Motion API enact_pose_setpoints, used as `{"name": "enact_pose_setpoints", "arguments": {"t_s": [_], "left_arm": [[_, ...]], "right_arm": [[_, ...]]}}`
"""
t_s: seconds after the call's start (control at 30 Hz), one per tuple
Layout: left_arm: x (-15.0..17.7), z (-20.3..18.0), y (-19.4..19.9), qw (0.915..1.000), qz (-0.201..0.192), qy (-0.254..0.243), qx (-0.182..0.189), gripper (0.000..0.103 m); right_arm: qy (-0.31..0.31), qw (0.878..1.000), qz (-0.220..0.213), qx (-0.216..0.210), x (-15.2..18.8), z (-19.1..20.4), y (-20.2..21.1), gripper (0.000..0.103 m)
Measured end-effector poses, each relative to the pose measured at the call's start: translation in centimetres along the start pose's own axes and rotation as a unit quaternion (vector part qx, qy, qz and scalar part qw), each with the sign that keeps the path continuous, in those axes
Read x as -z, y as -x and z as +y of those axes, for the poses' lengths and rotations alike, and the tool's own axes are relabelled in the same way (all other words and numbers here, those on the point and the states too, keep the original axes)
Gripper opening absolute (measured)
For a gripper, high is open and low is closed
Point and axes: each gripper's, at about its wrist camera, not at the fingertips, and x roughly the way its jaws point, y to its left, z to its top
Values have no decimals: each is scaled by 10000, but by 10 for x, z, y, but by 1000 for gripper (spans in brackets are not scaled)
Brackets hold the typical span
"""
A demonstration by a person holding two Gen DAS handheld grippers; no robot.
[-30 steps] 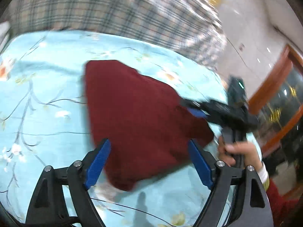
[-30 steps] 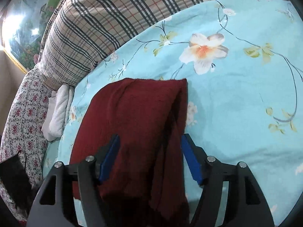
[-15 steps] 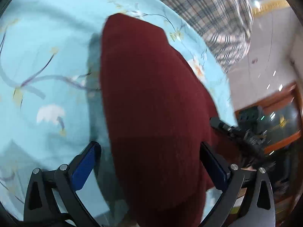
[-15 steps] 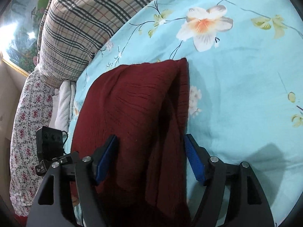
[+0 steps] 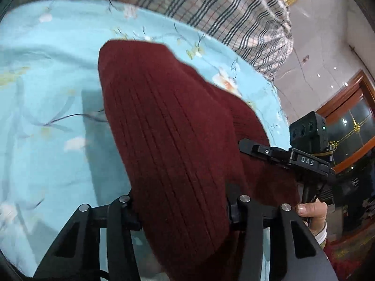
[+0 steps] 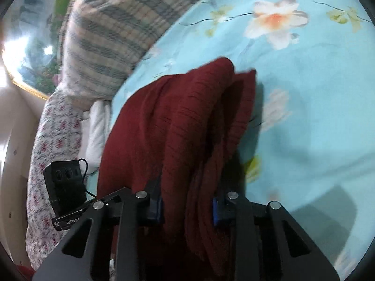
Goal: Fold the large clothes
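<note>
A plaid quilt [image 5: 234, 7] is heaped behind on the floral bedsheet [image 5: 46, 82]. The ribbed maroon sweater [image 5: 168, 140] lies folded and bunched. It is enclosed by the closing fingers of the left gripper [image 5: 180, 208] and the right gripper [image 6: 187, 208].

Dark red ribbed knit sweater [image 5: 178, 140], matt and soft, smooth light-blue floral cotton bedsheet [image 5: 46, 82], woven plaid cloth blanket [image 5: 234, 11], matt black plastic tool [image 6: 187, 208] with shiny metal rivets

Matte black two-finger grippers with silver screws and blue finger pads [image 6: 216, 212] are seen. White "DAS" lettering [image 5: 307, 161] is printed on the right gripper [image 5: 281, 154]; a white cuff [image 5: 321, 233] is worn behind it.
</note>
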Motion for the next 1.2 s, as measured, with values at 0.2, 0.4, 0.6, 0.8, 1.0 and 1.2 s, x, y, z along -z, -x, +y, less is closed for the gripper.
{"name": "enact_pose_setpoints", "arguments": {"t_s": [0.2,0.4,0.6,0.8,1.0,1.2], "left_arm": [[46,23,96,9990,-195,-56,-392,48],[90,55,149,9962,-282,142,-811,49],[115,89,128,9927,-289,570,-1018,66],[125,99,130,9908,-429,793,-1008,76],[139,83,176,9833,-888,788,-1381,75],[147,60,209,9840,-1419,354,-1015,60]], "right_arm": [[273,9966,378,-686,46,54,-36,30],[457,9910,833,-947,82,89,-84,30],[425,9941,877,-483,95,80,-101,36],[449,9961,752,-70,95,83,-94,51],[733,9968,166,255,89,99,-51,55],[1009,9941,386,130,98,114,-55,55]]}}
